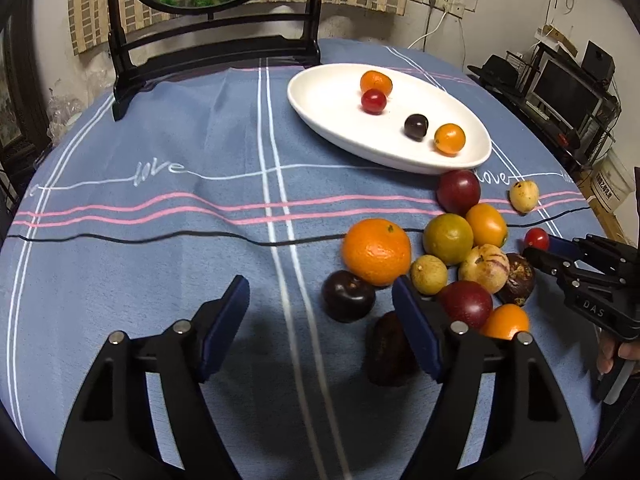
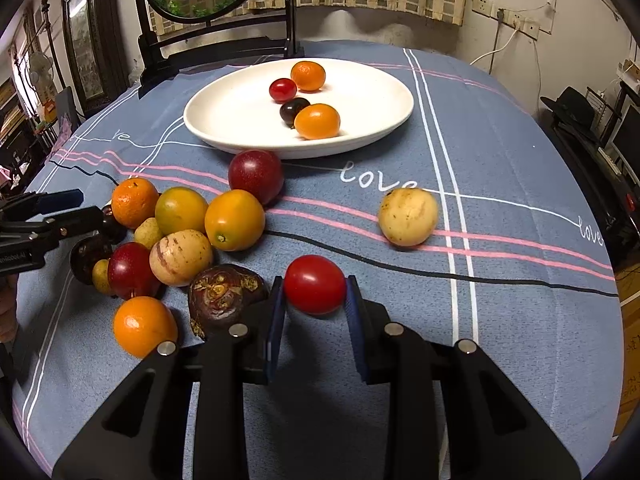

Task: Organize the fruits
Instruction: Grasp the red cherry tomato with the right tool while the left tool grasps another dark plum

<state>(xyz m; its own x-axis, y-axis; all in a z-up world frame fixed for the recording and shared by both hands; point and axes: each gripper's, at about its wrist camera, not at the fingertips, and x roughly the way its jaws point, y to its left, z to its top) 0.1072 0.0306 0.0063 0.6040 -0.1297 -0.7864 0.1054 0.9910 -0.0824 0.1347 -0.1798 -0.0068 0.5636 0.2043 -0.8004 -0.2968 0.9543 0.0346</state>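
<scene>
A white oval plate [image 1: 320,120] [image 2: 208,128] at the back of the blue tablecloth holds two small oranges, a red cherry tomato and a dark one. Loose fruit lies piled in front of it, including a large orange [image 1: 377,251] and a dark plum [image 1: 348,296]. My left gripper [image 1: 320,296] is open above the cloth. The plum lies between its fingers, nearer the right one, untouched. My right gripper [image 2: 315,292] is shut on a red cherry tomato [image 2: 315,284] just right of the pile. The left wrist view shows it at the right edge [image 1: 540,246].
A pale yellow fruit [image 2: 408,216] lies alone right of the pile. A black mirror stand [image 1: 132,60] rises at the table's far edge. Shelves with a monitor [image 1: 568,92] stand beyond the table's right rim. A hand [image 1: 616,356] grips the right tool's handle.
</scene>
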